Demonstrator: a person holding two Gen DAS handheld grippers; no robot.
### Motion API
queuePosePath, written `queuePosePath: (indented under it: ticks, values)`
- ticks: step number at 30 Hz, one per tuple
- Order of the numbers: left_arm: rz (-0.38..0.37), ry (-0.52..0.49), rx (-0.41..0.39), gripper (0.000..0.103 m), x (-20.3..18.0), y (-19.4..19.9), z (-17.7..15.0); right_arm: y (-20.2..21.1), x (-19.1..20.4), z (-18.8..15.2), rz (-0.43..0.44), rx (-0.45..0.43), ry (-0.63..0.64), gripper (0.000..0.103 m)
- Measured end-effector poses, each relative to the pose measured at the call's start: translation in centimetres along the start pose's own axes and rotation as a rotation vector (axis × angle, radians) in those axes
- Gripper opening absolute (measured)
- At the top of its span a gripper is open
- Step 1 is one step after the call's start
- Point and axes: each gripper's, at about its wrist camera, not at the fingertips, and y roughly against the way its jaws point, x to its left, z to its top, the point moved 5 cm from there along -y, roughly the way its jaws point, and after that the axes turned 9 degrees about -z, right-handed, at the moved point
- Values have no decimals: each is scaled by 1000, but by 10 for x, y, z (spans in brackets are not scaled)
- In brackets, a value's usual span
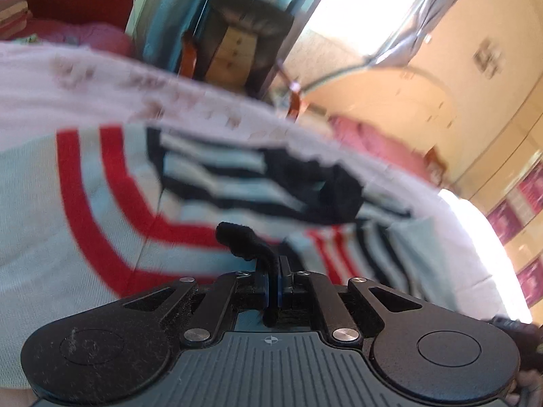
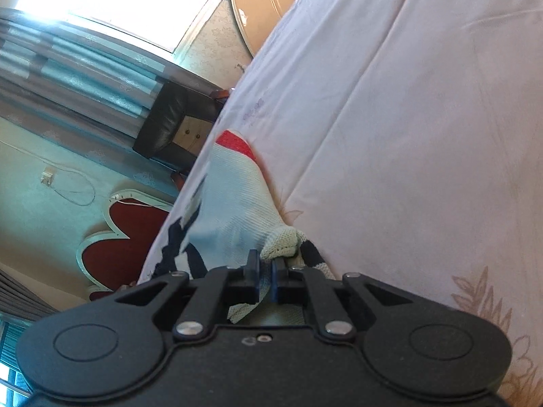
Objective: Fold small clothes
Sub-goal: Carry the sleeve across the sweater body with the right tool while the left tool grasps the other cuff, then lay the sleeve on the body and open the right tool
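Note:
A small knit sweater (image 1: 101, 210), pale blue-white with red stripes and navy stripes, lies on a white bedsheet (image 1: 85, 95). My left gripper (image 1: 273, 271) is shut on a dark navy edge of the sweater (image 1: 237, 237), which sticks up from between the jaws. In the right wrist view the same sweater (image 2: 234, 203) stretches away from me with a red patch at its far end. My right gripper (image 2: 266, 266) is shut on a cream knit edge of the sweater (image 2: 281, 244). The frames are tilted and the left view is blurred.
The sheet (image 2: 407, 135) carries faint floral prints and fold creases. A dark chair with wooden parts (image 1: 237, 44) stands beyond the bed by blue curtains (image 2: 68, 68). A red headboard (image 2: 115, 247) and pink pillows (image 1: 373, 146) lie at the bed's edges.

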Motion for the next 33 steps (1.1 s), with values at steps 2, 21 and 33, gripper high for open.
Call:
queuePosePath:
  ticks: [2, 21, 33]
  values:
    - [-23, 34, -7, 4, 9, -1, -9, 3, -1, -1, 13, 28, 15, 12]
    - [37, -11, -152, 4, 4, 15, -14, -50, 58, 71, -73, -33, 459, 9]
    - [182, -76, -264, 5, -9, 49, 4, -16, 77, 78, -96, -159, 643, 19]
